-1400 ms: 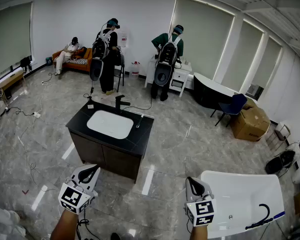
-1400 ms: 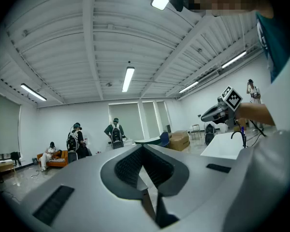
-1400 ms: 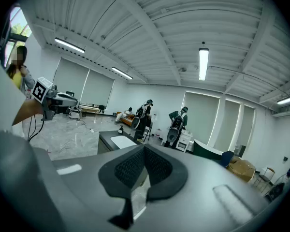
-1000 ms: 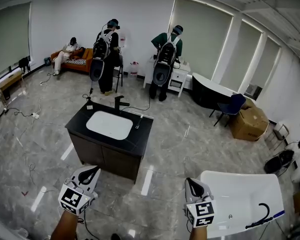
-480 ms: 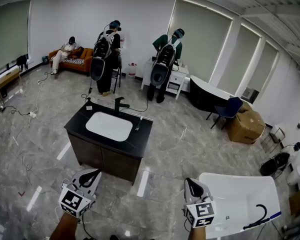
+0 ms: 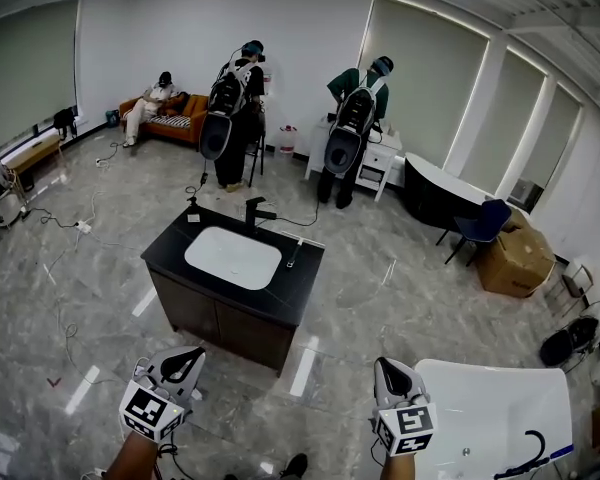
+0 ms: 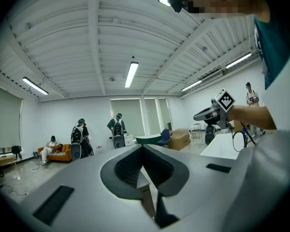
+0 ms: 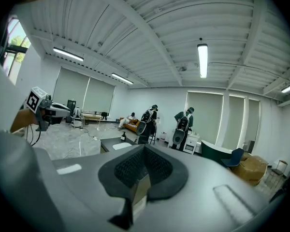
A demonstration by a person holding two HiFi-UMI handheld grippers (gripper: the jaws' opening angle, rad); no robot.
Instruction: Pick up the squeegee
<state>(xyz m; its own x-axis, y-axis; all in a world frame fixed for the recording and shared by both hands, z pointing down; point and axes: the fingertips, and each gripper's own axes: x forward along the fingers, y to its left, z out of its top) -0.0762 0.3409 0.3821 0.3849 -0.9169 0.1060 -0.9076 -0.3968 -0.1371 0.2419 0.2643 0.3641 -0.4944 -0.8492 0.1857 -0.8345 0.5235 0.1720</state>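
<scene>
Grey marble floor had slid sideways as the person shifted. The white tub, apparently holding the squeegee, sat lower right. Left gripper and right gripper stayed closed, empty, well short.

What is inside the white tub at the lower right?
In the tub: a black curved tool with a blue end, probably the squeegee, and a small drain. Its near end runs out of the picture; the right gripper covers its left corner.
</scene>
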